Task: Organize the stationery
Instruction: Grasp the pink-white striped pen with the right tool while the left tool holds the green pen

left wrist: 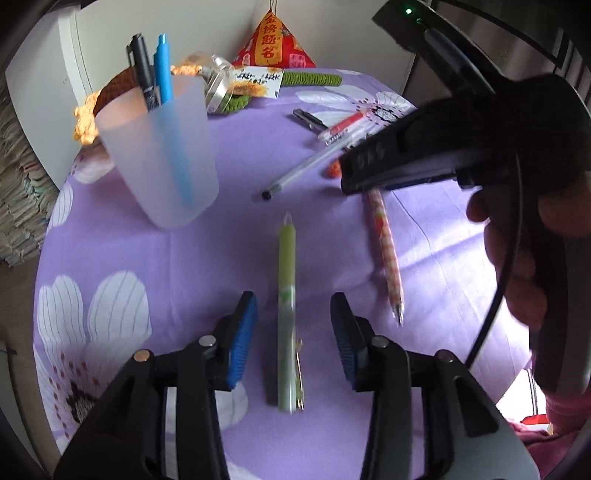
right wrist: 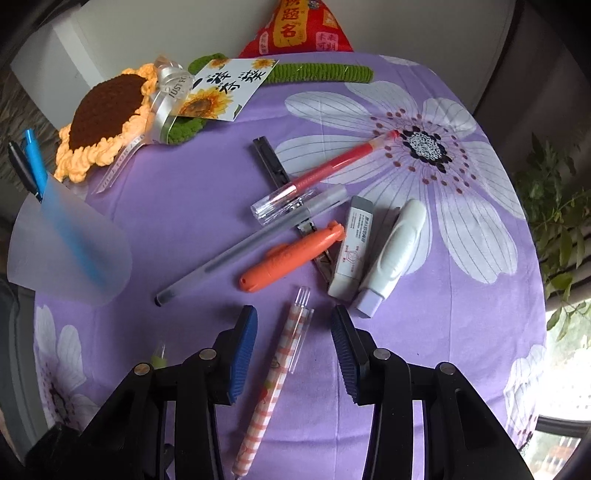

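A frosted cup (left wrist: 162,155) holds a black pen (left wrist: 142,66) and a blue pen (left wrist: 164,74); it also shows at the left of the right wrist view (right wrist: 66,251). My left gripper (left wrist: 293,336) is open, its pads either side of a green pen (left wrist: 287,310) lying on the purple cloth. My right gripper (right wrist: 293,354) is open, its pads either side of an orange checked pen (right wrist: 277,376). Ahead lie a grey pen (right wrist: 240,251), an orange pen (right wrist: 291,258), a red pen (right wrist: 332,166), an eraser (right wrist: 351,247) and a white correction tape (right wrist: 395,251).
A purple flowered cloth (right wrist: 424,369) covers the round table. A crochet sunflower (right wrist: 103,118), a card (right wrist: 221,88), a green crochet stem (right wrist: 321,74) and a red pouch (right wrist: 295,29) sit at the back. The right gripper's body (left wrist: 461,147) hangs over the table's right side.
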